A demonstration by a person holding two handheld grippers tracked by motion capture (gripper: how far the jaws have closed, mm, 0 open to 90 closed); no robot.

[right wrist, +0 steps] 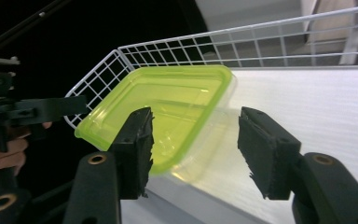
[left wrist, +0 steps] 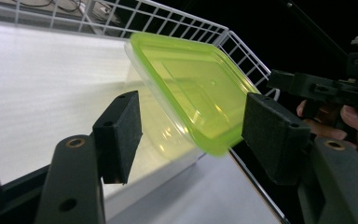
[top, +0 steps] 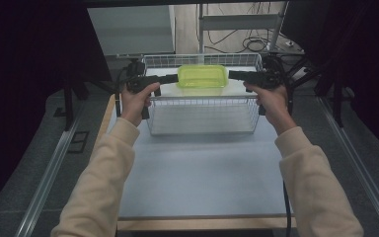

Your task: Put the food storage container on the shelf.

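Pale surface [top: 202,168], wire basket [top: 202,101]; my left claw [top: 173,78] and right claw [top: 233,75] gape, container [top: 203,76] unheld — may land tilted on the rim.

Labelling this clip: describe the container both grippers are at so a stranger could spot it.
At the table's far end stands a white wire basket. Inside it lies a shallow rectangular container with a lime-green lid, between the two open black grippers. It is the one bright, translucent thing among white, grey and black.
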